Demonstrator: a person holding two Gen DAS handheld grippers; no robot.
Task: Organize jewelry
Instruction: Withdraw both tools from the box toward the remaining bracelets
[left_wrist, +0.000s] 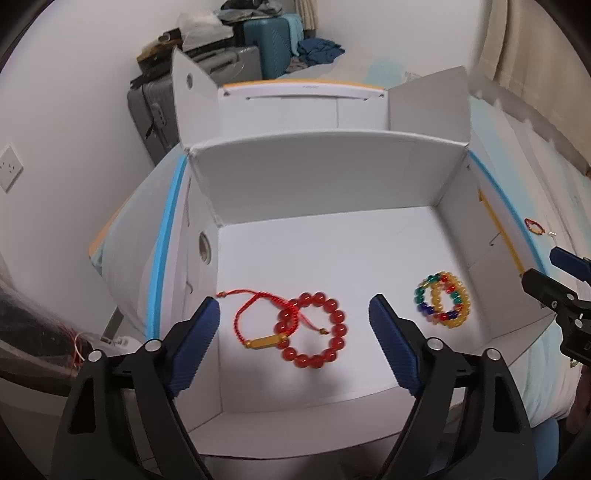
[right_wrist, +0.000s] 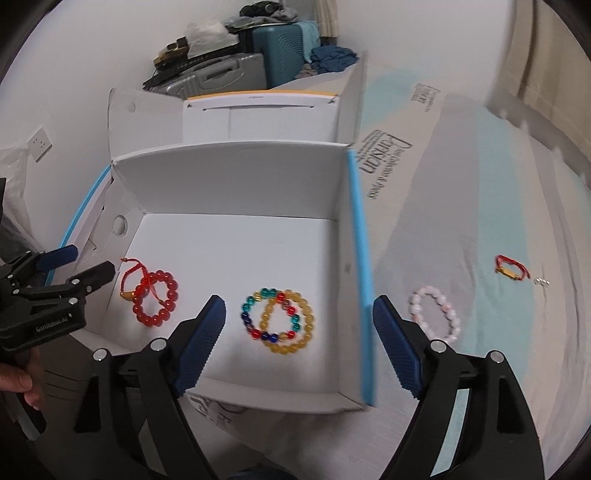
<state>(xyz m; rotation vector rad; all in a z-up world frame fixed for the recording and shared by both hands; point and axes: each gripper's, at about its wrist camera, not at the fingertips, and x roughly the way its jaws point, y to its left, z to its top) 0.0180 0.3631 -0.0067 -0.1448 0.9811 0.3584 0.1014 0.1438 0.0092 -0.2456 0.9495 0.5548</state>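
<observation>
An open white cardboard box (left_wrist: 317, 177) (right_wrist: 236, 173) lies on a bed. Inside lie a red bead bracelet (left_wrist: 334, 317) (right_wrist: 170, 295), a red cord bracelet with a gold tube (left_wrist: 258, 314) (right_wrist: 133, 282), and a multicolour bead bracelet (left_wrist: 424, 306) (right_wrist: 247, 314) overlapping a yellow bead bracelet (left_wrist: 463, 312) (right_wrist: 306, 325). My left gripper (left_wrist: 295, 339) (right_wrist: 85, 264) is open and empty above the red bracelets. My right gripper (right_wrist: 299, 339) (left_wrist: 543, 269) is open and empty over the box's right wall. On the bedsheet lie a pink bead bracelet (right_wrist: 448, 314), a second red cord bracelet (right_wrist: 511, 269) (left_wrist: 534, 226) and small pearl pieces (right_wrist: 542, 282).
The box has a blue-edged right wall (right_wrist: 360, 258) and raised flaps at the back. Suitcases (left_wrist: 266, 40) and piled clothes stand by the far wall. A wall socket (left_wrist: 9, 168) is at the left. The pale bedsheet (right_wrist: 480, 166) spreads to the right.
</observation>
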